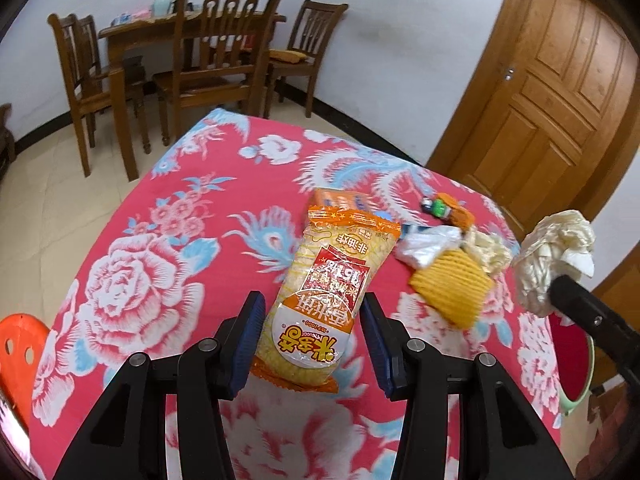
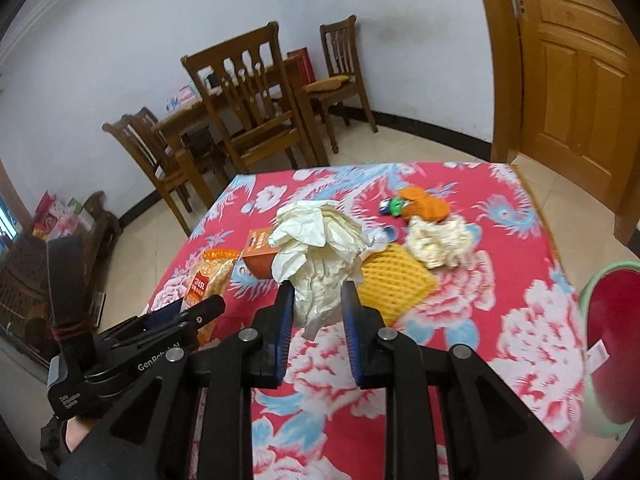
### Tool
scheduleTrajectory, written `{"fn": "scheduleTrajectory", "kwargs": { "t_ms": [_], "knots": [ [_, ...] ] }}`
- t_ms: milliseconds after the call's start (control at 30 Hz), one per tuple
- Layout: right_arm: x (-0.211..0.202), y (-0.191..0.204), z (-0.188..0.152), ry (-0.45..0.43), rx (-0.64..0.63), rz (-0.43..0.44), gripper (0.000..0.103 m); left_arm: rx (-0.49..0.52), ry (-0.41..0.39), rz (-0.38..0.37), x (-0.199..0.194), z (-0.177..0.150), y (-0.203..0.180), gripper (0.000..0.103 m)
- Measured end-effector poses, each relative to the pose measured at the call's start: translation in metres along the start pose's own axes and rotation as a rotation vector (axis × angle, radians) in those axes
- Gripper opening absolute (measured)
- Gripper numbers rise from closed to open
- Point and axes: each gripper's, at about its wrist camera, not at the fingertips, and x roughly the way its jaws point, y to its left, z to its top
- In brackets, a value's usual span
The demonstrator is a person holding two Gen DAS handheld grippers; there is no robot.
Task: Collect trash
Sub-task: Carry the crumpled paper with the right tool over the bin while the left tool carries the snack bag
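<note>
My left gripper point(image 1: 312, 300) is shut on an orange and yellow snack packet point(image 1: 320, 304), held lengthways between the blue pads just above the red floral tablecloth point(image 1: 160, 260). In the right wrist view the same packet point(image 2: 208, 280) shows in the left gripper point(image 2: 208, 308) at the lower left. My right gripper point(image 2: 317, 288) is shut on a crumpled cream-white paper wad point(image 2: 320, 256), lifted off the table. In the left wrist view that wad point(image 1: 552, 256) hangs at the right, above the table's edge.
On the cloth lie a yellow foam net point(image 2: 394, 280), a second crumpled wad point(image 2: 440, 244), an orange box point(image 2: 260, 256), white plastic point(image 1: 428, 246) and orange scraps point(image 2: 426, 204). A green bin with a red liner point(image 2: 616, 340) stands right of the table. Wooden chairs point(image 1: 216, 60) stand behind.
</note>
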Motion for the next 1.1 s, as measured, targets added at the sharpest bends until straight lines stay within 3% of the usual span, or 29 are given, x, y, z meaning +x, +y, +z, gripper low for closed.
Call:
{"fn": "scheduleTrajectory", "kwargs": {
  "t_ms": [567,1100],
  "knots": [
    [-0.09,-0.074,0.002,-0.155,0.103,-0.132,0.026,0.128,0.0,-0.105,-0.01,-0.002,-0.081,0.05],
    [-0.149,-0.161,-0.024,-0.201,0.241,-0.311,0.026,0.302,0.025,-0.26,-0.009,-0.013,-0.187,0.05]
  ]
}}
